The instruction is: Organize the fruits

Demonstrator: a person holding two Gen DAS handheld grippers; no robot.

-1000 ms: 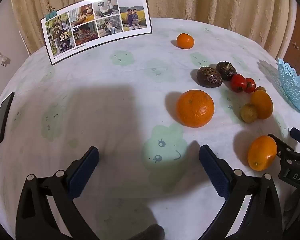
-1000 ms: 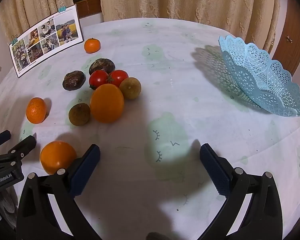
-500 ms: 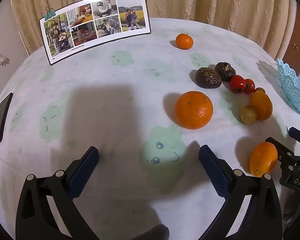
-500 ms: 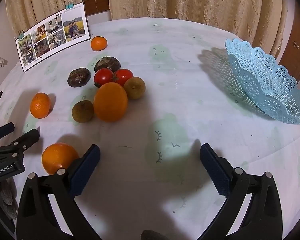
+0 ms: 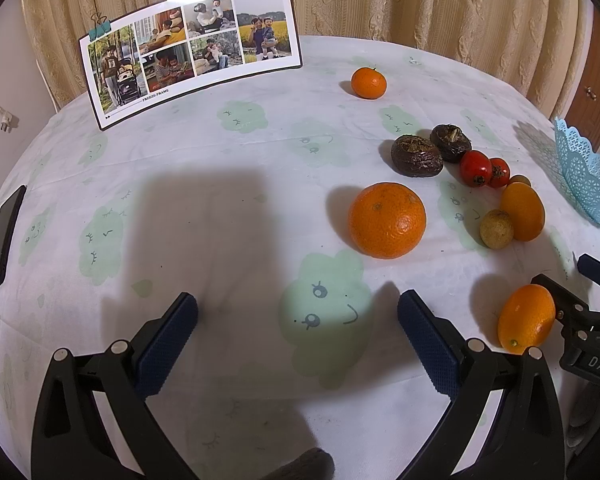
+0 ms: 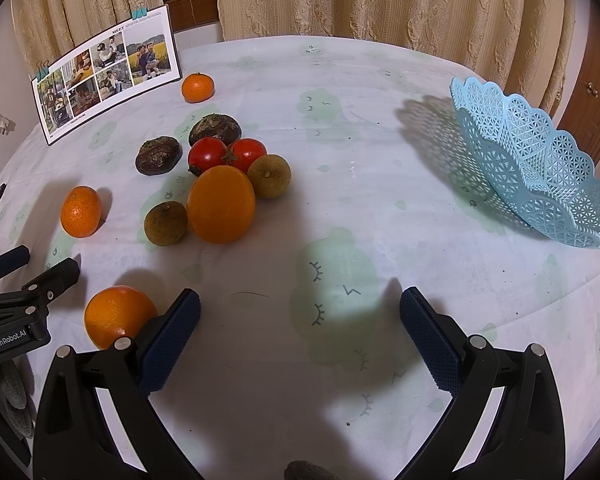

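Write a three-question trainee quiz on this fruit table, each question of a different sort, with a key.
1. True or false: the blue basket already holds fruit.
2. Multiple choice: how many red tomatoes sit in the cluster? A) one B) two C) four
3. Fill in: the left tool and the right tool both have their jaws ____.

Key:
1. False; no fruit shows in it, and the fruit all lies on the tablecloth.
2. B; two, touching each other, just behind the big oval orange.
3. Open; nothing sits between either pair of pads.
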